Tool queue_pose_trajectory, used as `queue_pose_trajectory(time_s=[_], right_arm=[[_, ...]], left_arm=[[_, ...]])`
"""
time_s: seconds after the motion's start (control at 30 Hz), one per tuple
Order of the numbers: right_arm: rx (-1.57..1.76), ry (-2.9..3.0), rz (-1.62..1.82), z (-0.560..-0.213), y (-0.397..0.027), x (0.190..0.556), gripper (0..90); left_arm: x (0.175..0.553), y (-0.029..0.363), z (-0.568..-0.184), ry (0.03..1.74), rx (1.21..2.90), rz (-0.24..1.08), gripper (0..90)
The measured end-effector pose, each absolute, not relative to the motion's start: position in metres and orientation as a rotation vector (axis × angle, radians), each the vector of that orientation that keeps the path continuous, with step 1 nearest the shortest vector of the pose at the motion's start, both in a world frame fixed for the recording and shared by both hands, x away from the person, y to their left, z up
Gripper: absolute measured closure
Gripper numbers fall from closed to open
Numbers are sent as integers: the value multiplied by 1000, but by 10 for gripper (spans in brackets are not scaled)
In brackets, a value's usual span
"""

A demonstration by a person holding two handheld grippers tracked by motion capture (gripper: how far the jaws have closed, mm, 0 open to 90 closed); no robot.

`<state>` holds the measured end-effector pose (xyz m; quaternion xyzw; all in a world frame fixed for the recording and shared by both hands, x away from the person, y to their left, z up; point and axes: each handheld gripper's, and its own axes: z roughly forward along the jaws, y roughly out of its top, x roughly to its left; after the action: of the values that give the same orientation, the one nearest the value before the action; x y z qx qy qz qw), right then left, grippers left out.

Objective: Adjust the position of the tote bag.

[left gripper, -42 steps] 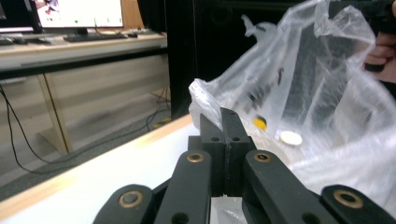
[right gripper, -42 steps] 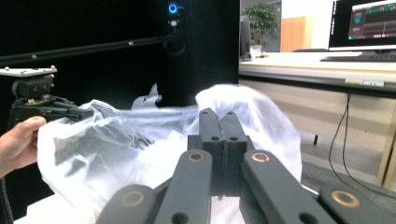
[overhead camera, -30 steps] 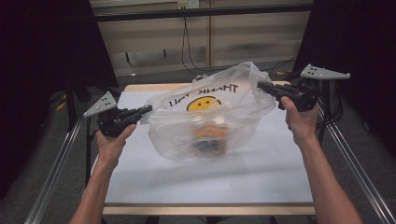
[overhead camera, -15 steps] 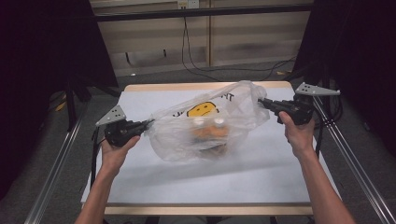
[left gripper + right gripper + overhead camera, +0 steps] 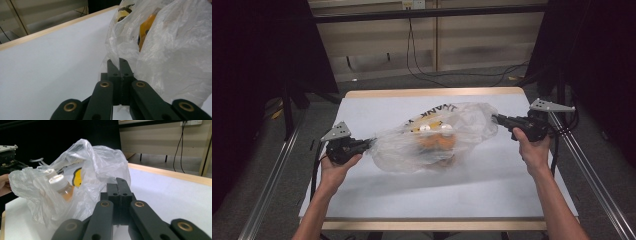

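Covering wooden table (image 5: 432,92), white sheet (image 5: 377,107), dim room

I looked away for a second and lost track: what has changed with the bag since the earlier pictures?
Both hands came down, lowering the plastic bag with its bottles from mid-air to the white table. Unchanged: the left tool and right tool stay clamped shut on opposite ends of the bag, nothing let go.
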<state>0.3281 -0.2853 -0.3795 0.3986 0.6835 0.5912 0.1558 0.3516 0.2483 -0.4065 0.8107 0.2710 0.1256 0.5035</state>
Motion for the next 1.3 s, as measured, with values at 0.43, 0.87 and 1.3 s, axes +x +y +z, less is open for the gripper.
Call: queue_pose_trajectory(time_s=[0.43, 0.87, 1.3], right_arm=[[1220, 2018, 1589, -406, -285, 333, 900], [1257, 2098, 1507, -430, -286, 333, 900], [1303, 2171, 1386, -450, -287, 336, 900]], left_arm=[[354, 240, -432, 650, 2076, 285, 900], [355, 233, -451, 658, 2162, 259, 900], [359, 242, -464, 707, 2199, 254, 900]])
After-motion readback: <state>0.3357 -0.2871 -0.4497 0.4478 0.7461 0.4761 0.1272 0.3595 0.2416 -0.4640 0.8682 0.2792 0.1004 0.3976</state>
